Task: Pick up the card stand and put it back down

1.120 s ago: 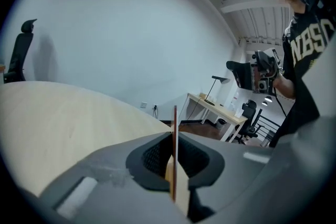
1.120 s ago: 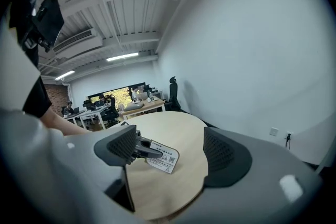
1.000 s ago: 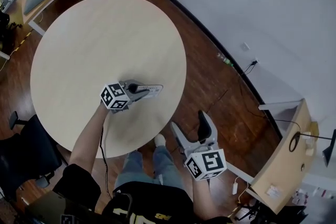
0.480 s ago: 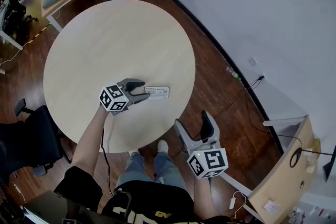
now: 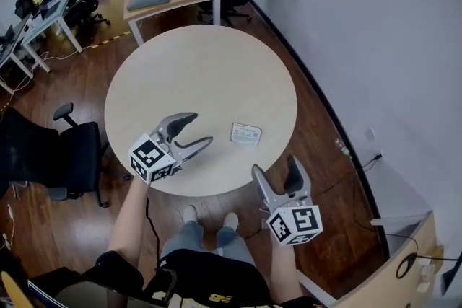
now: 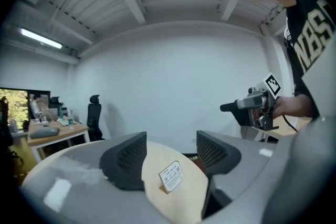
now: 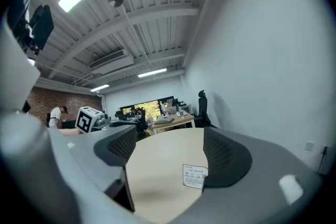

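Seemingly you are finishing: card stand (image 5: pixel 246 134) sitting free on the counter (image 5: pixel 180 68), left gripper (image 5: pixel 198 129) jaws just opening, right gripper (image 5: pixel 274 168) jaws gaping, both empty.

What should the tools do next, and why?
Probably just lower the left tool to rest. Its jaws have just been opening and hold nothing, the right tool is open and empty too, and the card stand stands free on the table.
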Demonstrator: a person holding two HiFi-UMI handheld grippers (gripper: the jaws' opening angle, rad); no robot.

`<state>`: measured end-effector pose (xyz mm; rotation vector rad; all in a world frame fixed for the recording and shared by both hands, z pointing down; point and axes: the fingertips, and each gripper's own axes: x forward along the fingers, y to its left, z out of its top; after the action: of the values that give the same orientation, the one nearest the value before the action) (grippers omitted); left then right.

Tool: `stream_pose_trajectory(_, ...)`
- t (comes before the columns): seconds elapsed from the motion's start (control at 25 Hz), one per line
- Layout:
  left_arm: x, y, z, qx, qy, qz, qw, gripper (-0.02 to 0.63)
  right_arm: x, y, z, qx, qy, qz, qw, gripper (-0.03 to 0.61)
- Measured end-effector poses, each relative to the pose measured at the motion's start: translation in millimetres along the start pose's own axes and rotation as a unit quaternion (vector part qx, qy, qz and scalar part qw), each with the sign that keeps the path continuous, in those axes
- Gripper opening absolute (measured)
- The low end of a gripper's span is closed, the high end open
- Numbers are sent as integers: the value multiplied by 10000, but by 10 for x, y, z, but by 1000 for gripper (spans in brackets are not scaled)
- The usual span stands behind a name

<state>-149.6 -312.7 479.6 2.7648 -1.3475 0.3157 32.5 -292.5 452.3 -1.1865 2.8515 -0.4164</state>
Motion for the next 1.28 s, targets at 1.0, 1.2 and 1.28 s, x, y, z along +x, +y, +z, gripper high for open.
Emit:
stream_pose_trajectory(1.0,-3272,-2938,343,-163,-861,2686,9593,305,-2612,2175,-187,-1172,-214,-419,9920,408)
stream_pose_trajectory(1.2,-3024,-3221,558,-187,-975,2807,9546,298,-2872,2019,34,-1221,-219,-493,9910,408)
stream_pose_trajectory(1.28,-2805,-3339,652,-106,-989,2779,9554,298,-2971,1872,74,-1203,-244,-522,9911,408)
